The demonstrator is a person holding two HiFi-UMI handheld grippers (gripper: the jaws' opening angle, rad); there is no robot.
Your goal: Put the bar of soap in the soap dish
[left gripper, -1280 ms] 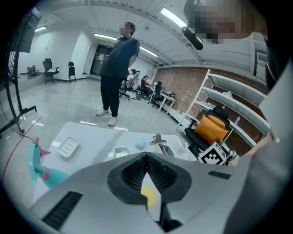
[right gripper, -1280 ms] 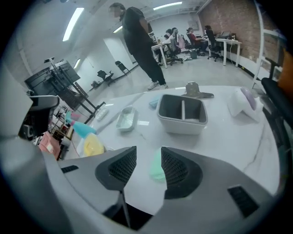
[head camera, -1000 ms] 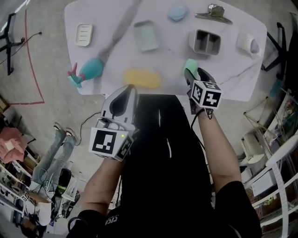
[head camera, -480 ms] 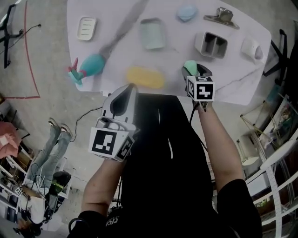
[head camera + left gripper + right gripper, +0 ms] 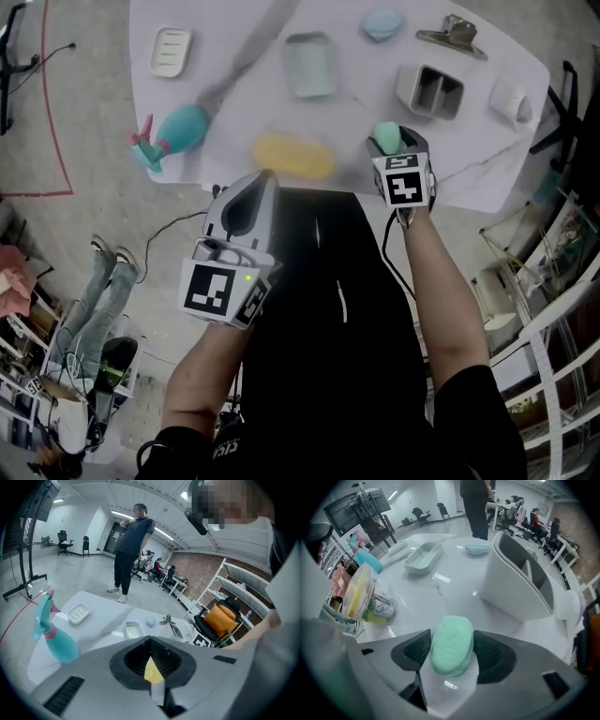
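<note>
On the table's point(image 5: 487, 159) far left corner sits a white ribbed dish point(image 5: 172, 52) with nothing in it, and nearer the person a teal spray bottle point(image 5: 176, 131). Right of that, off the near edge, the left gripper point(image 5: 151, 648) hangs with its jaws drawn together and nothing between them, aimed toward a yellow oval bar point(image 5: 293, 156) that it does not touch. Beyond the yellow bar a pale green dish point(image 5: 310, 65) lies bare as well. Further right, close to the near edge, the green bar of soap point(image 5: 385, 137) lies flat on the table, and the right gripper point(image 5: 452, 653) points straight down over it. Its jaws have just been opening and stand about as wide as they go, one pad at each long side of the soap, right beside it but, as far as I can judge, not squeezing. Just beyond the soap stands a white two-slot holder point(image 5: 520, 581), with a blue bar point(image 5: 383, 22) and a metal clip point(image 5: 453, 36) at the far edge. The task looks barely begun: the soap is straddled, not lifted, and well apart from both dishes. Left to do, by my reading, are closing on it, carrying it far and leftward, and setting it down; which dish is meant I cannot tell
</note>
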